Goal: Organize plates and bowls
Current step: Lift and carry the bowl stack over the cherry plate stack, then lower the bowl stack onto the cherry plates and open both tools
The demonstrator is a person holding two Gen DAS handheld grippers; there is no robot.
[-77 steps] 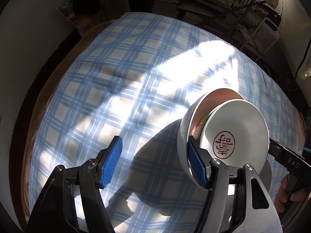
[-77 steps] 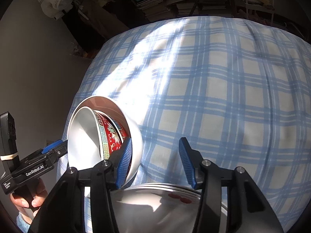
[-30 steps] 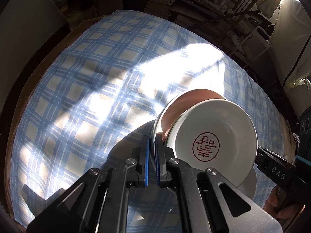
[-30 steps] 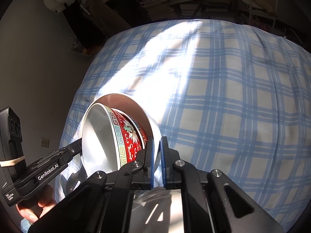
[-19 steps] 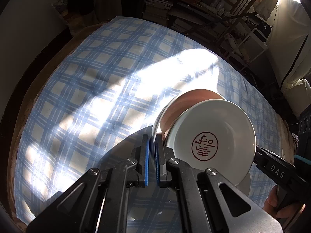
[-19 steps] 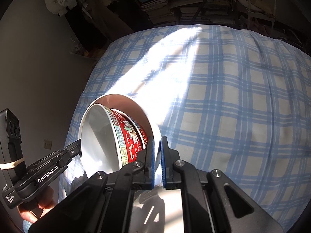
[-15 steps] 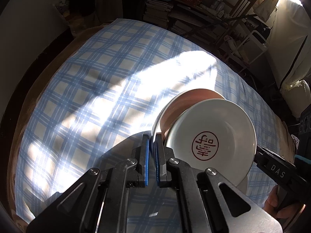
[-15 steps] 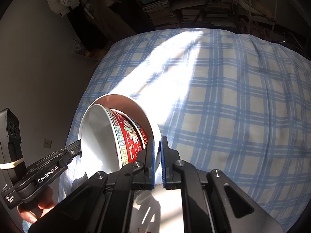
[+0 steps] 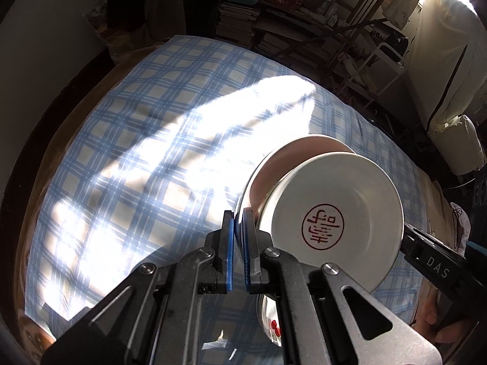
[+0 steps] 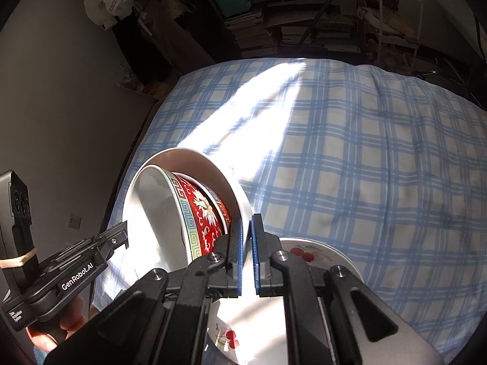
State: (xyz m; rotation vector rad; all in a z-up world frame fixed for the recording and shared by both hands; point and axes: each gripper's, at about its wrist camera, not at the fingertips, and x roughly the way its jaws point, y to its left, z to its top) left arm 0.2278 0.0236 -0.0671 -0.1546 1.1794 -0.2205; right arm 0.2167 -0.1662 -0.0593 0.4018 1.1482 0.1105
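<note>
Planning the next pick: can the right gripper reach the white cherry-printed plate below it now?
Probably not yet: the right gripper has its jaws shut on the rim of the large white bowl, as does the left gripper. The white cherry-printed plate lies bare below, so only that grip blocks it.

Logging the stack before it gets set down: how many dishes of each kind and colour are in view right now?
white bowl: 1 (outermost of the nest)
red patterned bowls: 2 (nested inside; the second shows only as a sliver, so that count is less sure)
cherry plate: 1 (below the bowls)
Total: 4
</note>
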